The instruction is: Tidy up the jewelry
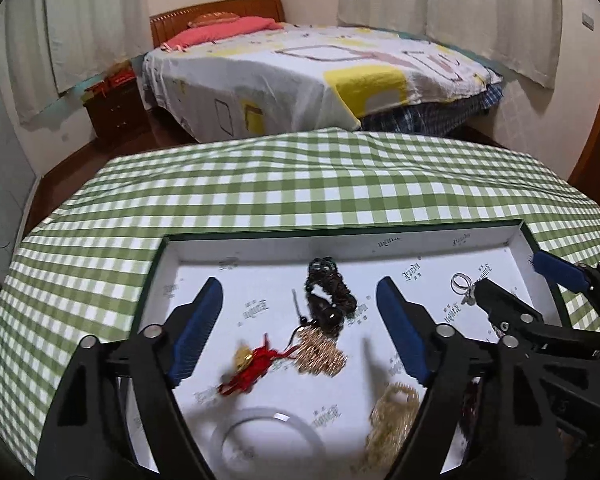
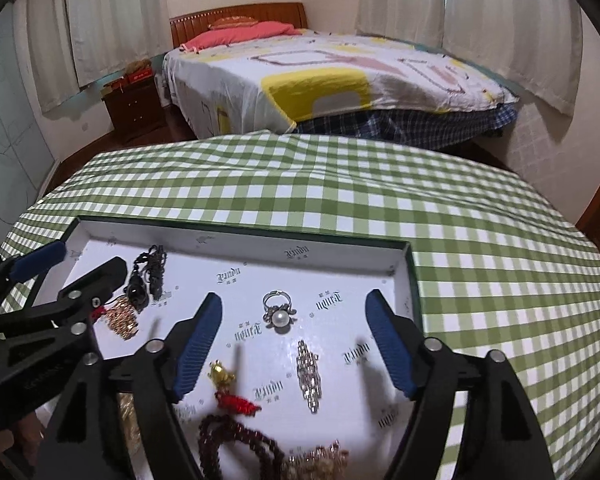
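Observation:
A shallow white tray with a dark green rim (image 1: 340, 230) (image 2: 240, 226) lies on the checked tablecloth and holds loose jewelry. My left gripper (image 1: 300, 284) (image 2: 88, 260) hovers open over a black bead bracelet (image 1: 328, 292), a gold chain piece (image 1: 320, 354) and a red tassel charm (image 1: 248, 368), gripping nothing. A white bangle (image 1: 268, 436) lies nearer. My right gripper (image 2: 295, 298) (image 1: 508, 272) stands open above a pearl ring (image 2: 278, 312), a silver crystal piece (image 2: 309, 376) and a gold charm with a red tassel (image 2: 224, 376). Dark red beads (image 2: 240, 440) lie at the bottom.
The green and white checked tablecloth (image 2: 460, 260) stretches beyond and to the right of the tray. Behind the table stands a bed (image 1: 300, 64) with a patterned cover, a wooden nightstand (image 1: 116, 112) and curtains. The two grippers sit side by side, close together.

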Demonstrator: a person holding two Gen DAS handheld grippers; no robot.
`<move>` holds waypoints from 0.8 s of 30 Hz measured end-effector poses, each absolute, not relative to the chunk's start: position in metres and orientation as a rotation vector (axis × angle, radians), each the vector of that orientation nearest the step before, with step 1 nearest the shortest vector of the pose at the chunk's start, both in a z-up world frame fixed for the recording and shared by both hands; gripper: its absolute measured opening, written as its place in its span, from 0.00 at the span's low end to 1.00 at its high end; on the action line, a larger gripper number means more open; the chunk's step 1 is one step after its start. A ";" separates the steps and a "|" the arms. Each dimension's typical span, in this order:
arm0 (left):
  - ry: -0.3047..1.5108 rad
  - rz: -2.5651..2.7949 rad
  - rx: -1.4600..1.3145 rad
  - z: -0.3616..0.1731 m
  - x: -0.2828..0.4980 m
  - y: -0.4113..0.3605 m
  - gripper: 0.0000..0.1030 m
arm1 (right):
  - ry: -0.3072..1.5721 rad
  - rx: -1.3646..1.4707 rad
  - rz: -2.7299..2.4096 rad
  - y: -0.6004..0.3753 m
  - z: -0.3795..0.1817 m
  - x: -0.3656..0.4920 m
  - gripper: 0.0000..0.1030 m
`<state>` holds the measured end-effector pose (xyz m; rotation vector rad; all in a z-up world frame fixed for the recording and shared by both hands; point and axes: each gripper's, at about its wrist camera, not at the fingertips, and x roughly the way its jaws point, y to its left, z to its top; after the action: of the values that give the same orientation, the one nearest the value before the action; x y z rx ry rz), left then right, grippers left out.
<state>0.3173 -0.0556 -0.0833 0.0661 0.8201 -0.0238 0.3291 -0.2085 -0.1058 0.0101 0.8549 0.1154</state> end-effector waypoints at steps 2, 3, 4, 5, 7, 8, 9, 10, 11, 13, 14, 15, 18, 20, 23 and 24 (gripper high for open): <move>0.805 -0.020 0.066 -0.078 0.307 -0.053 0.81 | 0.837 -0.001 0.101 -0.210 -0.101 0.319 0.75; 0.794 -0.015 0.065 -0.075 0.300 -0.051 0.83 | 0.831 -0.006 0.092 -0.210 -0.100 0.315 0.75; 0.785 -0.011 0.064 -0.072 0.292 -0.049 0.85 | 0.825 -0.009 0.086 -0.212 -0.099 0.308 0.76; 0.779 -0.007 0.062 -0.070 0.286 -0.048 0.85 | 0.820 -0.006 0.083 -0.214 -0.098 0.302 0.76; 0.765 0.000 0.059 -0.065 0.271 -0.044 0.87 | 0.811 0.006 0.077 -0.218 -0.095 0.289 0.76; 0.759 0.006 0.058 -0.062 0.262 -0.043 0.87 | 0.807 0.012 0.076 -0.220 -0.094 0.283 0.76; 0.753 0.012 0.058 -0.060 0.253 -0.041 0.88 | 0.802 0.017 0.073 -0.222 -0.093 0.276 0.76; 0.750 0.014 0.058 -0.059 0.245 -0.040 0.88 | 0.796 0.020 0.072 -0.223 -0.091 0.267 0.76; 0.745 0.017 0.057 -0.055 0.233 -0.038 0.88 | 0.790 0.022 0.074 -0.224 -0.090 0.260 0.76; 0.729 0.022 0.052 -0.049 0.217 -0.035 0.88 | 0.772 0.023 0.073 -0.226 -0.085 0.243 0.77; 0.723 0.025 0.049 -0.047 0.212 -0.034 0.89 | 0.761 0.024 0.073 -0.226 -0.083 0.235 0.77; 0.713 0.027 0.043 -0.042 0.202 -0.031 0.90 | 0.749 0.027 0.074 -0.227 -0.080 0.226 0.77; 0.690 0.043 0.038 -0.029 0.176 -0.027 0.91 | 0.723 0.031 0.083 -0.228 -0.071 0.204 0.78; 0.671 0.053 0.047 -0.021 0.160 -0.027 0.92 | 0.703 0.024 0.088 -0.227 -0.064 0.190 0.78; 0.651 0.061 0.052 -0.010 0.141 -0.023 0.95 | 0.670 0.013 0.092 -0.225 -0.052 0.168 0.78; 0.646 0.069 0.045 -0.007 0.132 -0.020 0.95 | 0.664 0.012 0.093 -0.225 -0.050 0.164 0.78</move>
<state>0.1319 -0.0203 -0.0065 0.0451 0.6456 0.0692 0.1637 -0.2247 -0.0496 0.0122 0.6637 0.0925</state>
